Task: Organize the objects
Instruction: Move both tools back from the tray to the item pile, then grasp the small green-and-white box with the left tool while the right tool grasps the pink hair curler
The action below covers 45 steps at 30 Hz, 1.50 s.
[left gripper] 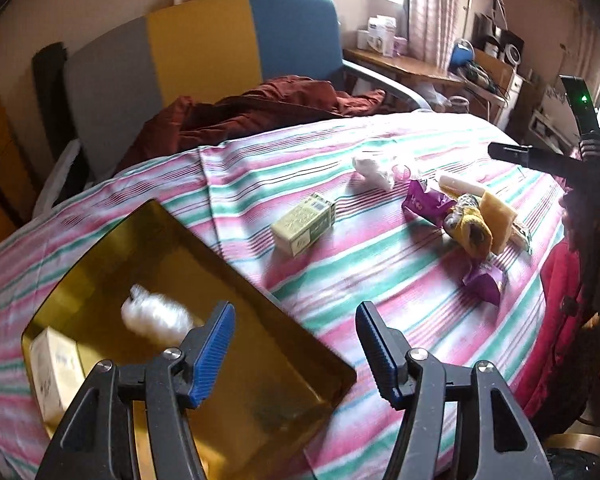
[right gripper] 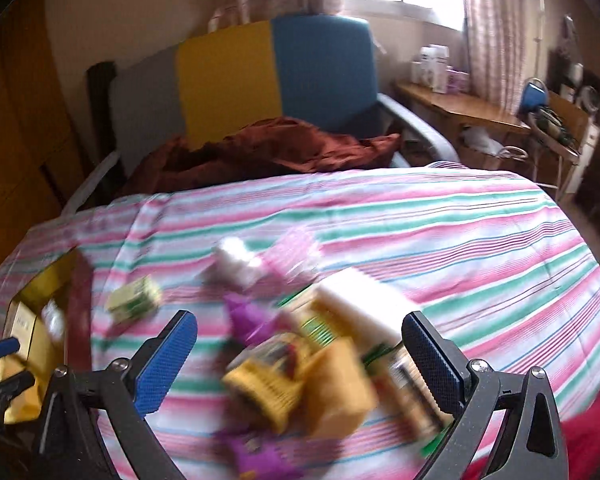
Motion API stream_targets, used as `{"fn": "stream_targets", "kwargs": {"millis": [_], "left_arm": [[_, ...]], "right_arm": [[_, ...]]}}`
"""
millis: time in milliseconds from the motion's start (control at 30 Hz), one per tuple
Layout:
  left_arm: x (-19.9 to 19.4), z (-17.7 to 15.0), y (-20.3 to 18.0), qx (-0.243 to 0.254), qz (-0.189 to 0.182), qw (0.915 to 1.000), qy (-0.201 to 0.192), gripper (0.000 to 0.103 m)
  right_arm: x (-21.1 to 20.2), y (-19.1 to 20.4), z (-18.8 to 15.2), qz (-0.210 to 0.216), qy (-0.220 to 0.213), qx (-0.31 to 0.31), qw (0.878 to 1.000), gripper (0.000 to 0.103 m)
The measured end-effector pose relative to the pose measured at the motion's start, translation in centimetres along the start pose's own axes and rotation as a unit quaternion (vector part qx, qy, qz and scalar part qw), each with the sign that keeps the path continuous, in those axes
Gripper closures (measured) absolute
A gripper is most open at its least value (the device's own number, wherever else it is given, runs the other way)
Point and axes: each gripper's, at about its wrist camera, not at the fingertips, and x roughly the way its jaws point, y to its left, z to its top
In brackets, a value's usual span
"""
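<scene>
L gripper (left gripper: 296,344) hangs over the gold tray (left gripper: 236,280) at the near-left corner of the striped bedspread (left gripper: 380,280); jaws spread, nothing btwn them. Tray already holds a white fluffy wad (left gripper: 156,316) and a pale box (left gripper: 56,364). Green-and-cream carton (left gripper: 304,224) lies mid-spread, up and right of the L jaws, long axis slanting toward the tray.

R gripper (right gripper: 300,356) has jaws wide apart, pinching nothing, right above the blurred pile: yellow-lidded jar (right gripper: 268,384), tan block (right gripper: 336,384), purple packets (right gripper: 248,316). R is prob nearer the pile, L nearer the carton.
</scene>
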Motion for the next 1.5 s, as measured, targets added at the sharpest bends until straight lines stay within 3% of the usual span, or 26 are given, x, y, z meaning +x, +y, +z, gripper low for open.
{"fn": "stream_targets", "kwargs": {"millis": [267, 433, 600, 733, 800, 900, 967, 1100, 1167, 1267, 1500], "left_arm": [[5.1, 4.2, -0.6, 0.049, 0.002, 0.9977, 0.047, 0.034], [9.6, 6.3, -1.5, 0.086, 0.006, 0.9922, 0.09, 0.034], [12.9, 7.6, -1.2, 0.085, 0.0, 0.9888, 0.122, 0.034], [13.6, 8.1, -0.4, 0.027, -0.024, 0.9901, 0.135, 0.034], [13.6, 8.1, 0.6, -0.04, -0.035, 0.987, 0.152, 0.029], [12.8, 8.2, 2.2, -0.142, -0.084, 0.9754, 0.146, 0.018], [12.7, 8.3, 2.9, -0.183, -0.082, 0.9681, 0.15, 0.018], [13.7, 7.8, 4.0, -0.262, -0.085, 0.9448, 0.177, 0.017], [14.2, 7.7, 4.2, -0.281, -0.079, 0.939, 0.182, 0.017], [14.6, 8.4, 4.0, -0.29, -0.075, 0.9371, 0.18, 0.012], [16.3, 9.3, 2.7, -0.265, -0.029, 0.9439, 0.195, 0.012]], "right_arm": [[2.3, -4.1, -0.2, 0.006, 0.005, 0.068, 0.998, 0.0], [2.2, -4.2, -0.2, 0.022, 0.006, 0.075, 0.997, 0.0], [2.1, -3.9, -0.3, 0.033, 0.006, 0.069, 0.997, 0.0], [2.5, -3.8, -0.4, 0.042, 0.018, 0.066, 0.997, 0.0], [2.8, -3.7, -0.4, 0.045, 0.025, 0.065, 0.997, 0.0], [3.1, -3.4, -0.5, 0.047, 0.033, 0.06, 0.997, 0.0], [3.2, -3.3, -0.5, 0.052, 0.037, 0.058, 0.996, 0.0], [2.9, -3.2, -0.5, 0.063, 0.034, 0.057, 0.996, 0.0], [2.7, -3.2, -0.5, 0.069, 0.032, 0.059, 0.995, 0.0], [2.5, -3.3, -0.4, 0.077, 0.029, 0.062, 0.995, 0.0], [2.2, -3.4, -0.3, 0.087, 0.027, 0.07, 0.993, 0.0]]}}
